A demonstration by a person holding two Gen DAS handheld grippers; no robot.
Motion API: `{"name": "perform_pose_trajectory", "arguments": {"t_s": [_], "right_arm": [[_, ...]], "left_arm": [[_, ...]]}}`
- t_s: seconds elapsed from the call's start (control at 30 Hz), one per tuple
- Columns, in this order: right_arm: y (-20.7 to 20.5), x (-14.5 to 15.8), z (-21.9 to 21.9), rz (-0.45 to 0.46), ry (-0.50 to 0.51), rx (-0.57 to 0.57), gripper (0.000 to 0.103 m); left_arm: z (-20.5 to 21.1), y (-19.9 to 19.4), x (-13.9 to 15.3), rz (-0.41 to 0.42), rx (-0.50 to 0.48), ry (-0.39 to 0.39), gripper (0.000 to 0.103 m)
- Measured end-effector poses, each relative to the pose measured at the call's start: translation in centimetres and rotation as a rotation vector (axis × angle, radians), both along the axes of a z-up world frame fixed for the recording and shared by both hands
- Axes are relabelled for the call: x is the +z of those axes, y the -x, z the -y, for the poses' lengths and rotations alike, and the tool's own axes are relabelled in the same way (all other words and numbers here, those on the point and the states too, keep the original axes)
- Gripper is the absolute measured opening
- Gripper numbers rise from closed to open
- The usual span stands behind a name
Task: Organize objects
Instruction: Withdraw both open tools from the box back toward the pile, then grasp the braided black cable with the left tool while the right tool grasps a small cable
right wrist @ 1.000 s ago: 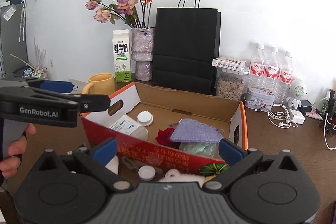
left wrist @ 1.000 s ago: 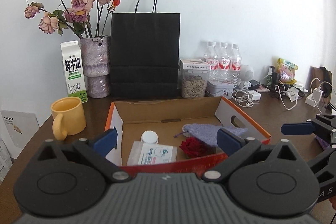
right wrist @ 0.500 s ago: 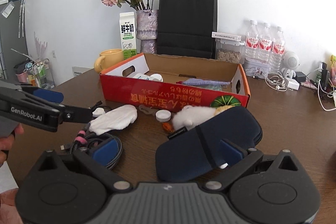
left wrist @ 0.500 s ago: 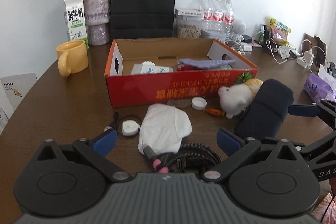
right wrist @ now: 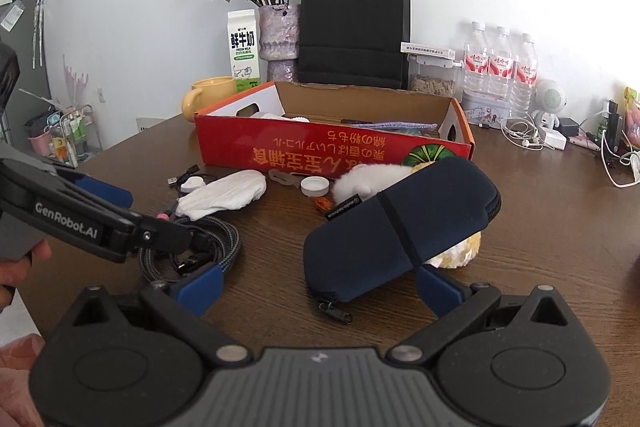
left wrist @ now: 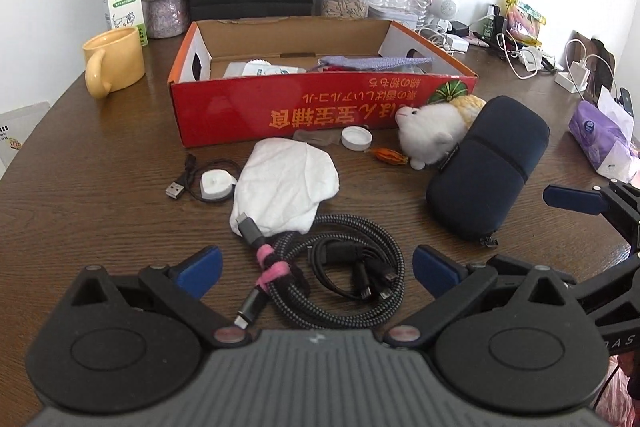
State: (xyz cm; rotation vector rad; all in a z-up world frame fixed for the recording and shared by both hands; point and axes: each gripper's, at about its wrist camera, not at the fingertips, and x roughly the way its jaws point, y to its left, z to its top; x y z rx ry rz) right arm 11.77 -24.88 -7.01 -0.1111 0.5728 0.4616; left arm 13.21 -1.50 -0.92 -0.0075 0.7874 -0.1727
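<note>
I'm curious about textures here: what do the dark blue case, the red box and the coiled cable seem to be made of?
The dark blue case looks like matte soft fabric, perhaps neoprene: zip edge, elastic band. The red box seems cardboard: brown raw inside, glossy printed outside. The coiled cable looks braided, with a woven grey-black sheath and metal-looking plugs.

Mostly matt stuff on your glossy wood table [left wrist: 100, 155].
Cardboard box [left wrist: 320, 115] w/ printed red front, navy cloth pouch [right wrist: 400, 223], braided cables [left wrist: 340, 267], fuzzy plush [left wrist: 432, 135].
</note>
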Motion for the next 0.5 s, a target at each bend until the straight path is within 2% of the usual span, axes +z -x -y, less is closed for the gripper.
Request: {"name": "perform_pose_trajectory", "arguments": {"t_s": [0.27,0.5], "right_arm": [[0.5,-0.1,0.5,-0.005,-0.021,-0.005,0.103],[0.2,-0.5,0.8,-0.012,-0.032,-0.013,0.103]], "left_arm": [[1.0,-1.6,-1.1,-0.091,0.009,0.014,0.103],[2.1,-3.0,-1.8,-0.133,0.021,-0.017,0.103]]}}
